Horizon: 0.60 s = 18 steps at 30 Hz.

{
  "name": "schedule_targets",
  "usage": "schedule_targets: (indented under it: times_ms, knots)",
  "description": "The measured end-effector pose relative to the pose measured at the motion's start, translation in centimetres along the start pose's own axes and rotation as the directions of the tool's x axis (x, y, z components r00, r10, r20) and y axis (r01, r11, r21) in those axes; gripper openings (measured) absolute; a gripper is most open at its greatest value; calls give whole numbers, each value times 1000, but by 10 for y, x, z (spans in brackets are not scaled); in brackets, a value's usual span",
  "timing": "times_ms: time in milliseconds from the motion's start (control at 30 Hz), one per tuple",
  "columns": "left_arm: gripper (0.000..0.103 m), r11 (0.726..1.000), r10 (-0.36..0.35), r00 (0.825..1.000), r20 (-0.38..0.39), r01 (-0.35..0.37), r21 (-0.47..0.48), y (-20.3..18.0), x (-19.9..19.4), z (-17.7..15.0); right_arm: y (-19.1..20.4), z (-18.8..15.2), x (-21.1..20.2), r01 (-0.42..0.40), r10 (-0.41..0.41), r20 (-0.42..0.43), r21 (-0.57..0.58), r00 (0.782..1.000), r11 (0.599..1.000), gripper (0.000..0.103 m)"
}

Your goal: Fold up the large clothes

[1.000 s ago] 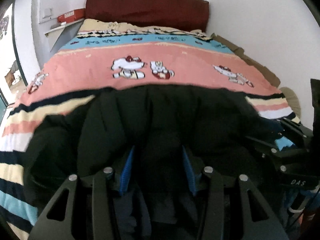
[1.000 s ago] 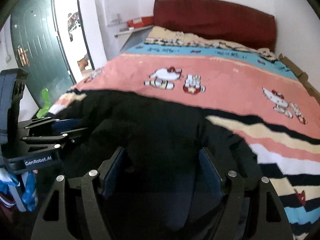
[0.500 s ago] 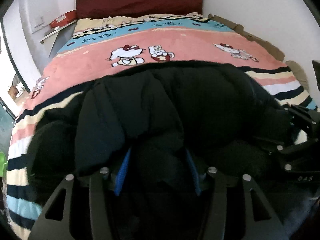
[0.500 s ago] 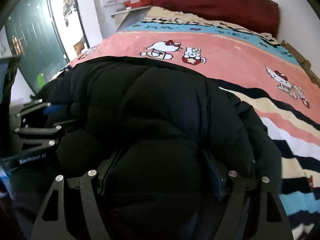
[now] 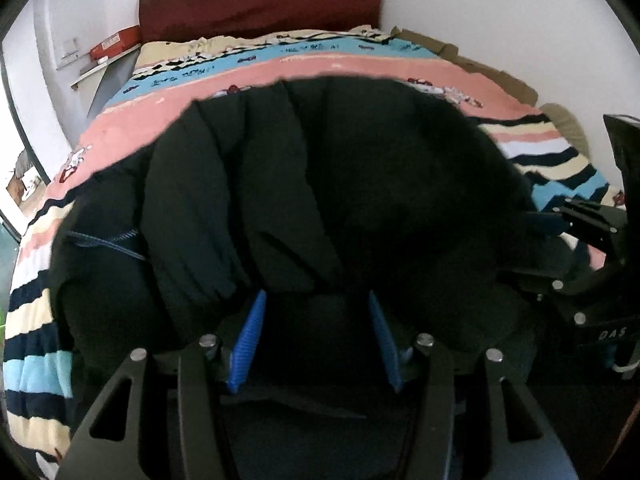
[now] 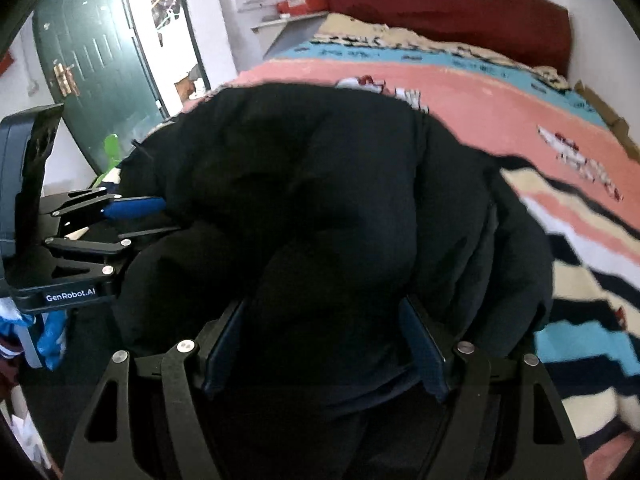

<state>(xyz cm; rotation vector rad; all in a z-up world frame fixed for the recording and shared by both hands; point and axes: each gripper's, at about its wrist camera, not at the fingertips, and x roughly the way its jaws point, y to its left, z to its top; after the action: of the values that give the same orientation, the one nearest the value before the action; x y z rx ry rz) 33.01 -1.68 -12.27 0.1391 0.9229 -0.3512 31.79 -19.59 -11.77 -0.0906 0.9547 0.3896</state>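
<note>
The bed (image 5: 132, 120), with its striped cartoon blanket (image 6: 520, 120) and dark red headboard (image 5: 256, 4), serves as the broad flat place for folding, which is likely why the black puffy jacket (image 5: 320, 184) is brought over its near end. The jacket bulges up in a thick hump in front of both cameras rather than lying flat, apparently because each hand-held gripper is carrying one side of a doubled-over edge forward across the garment. The left hand-held gripper (image 5: 314, 340) has its blue pads (image 5: 250, 336) set moderately apart with a fold of jacket bunched between them, so it seems to be clamped on the fabric; the right hand-held gripper (image 6: 324, 344) likewise stands partly open around a thick wad of the jacket. Holding both sides at once would keep the fold even. Readable writing is sparse: "GenRobot.AI" on the left device in the right wrist view, and "DAS" on the right device in the left wrist view.
</note>
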Motion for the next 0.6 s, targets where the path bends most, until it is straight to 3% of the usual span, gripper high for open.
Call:
schedule_targets:
  times_ms: [167, 300, 467, 600]
  knots:
    - [51, 998, -22, 1000, 0, 22, -56, 6, 11, -8, -2, -4, 23, 15, -15, -12, 6, 1000, 1000, 75]
    - [51, 999, 24, 1000, 6, -24, -38, -2, 4, -10, -1, -6, 23, 30, -30, -17, -4, 999, 1000, 75]
    - [52, 995, 89, 996, 21, -88, -39, -14, -24, -16, 6, -9, 9, 67, -67, -23, -4, 998, 998, 74]
    - [60, 992, 111, 993, 50, -107, -71, -10, -54, -28, 3, -13, -18, 55, -55, 18, 38, 998, 998, 76]
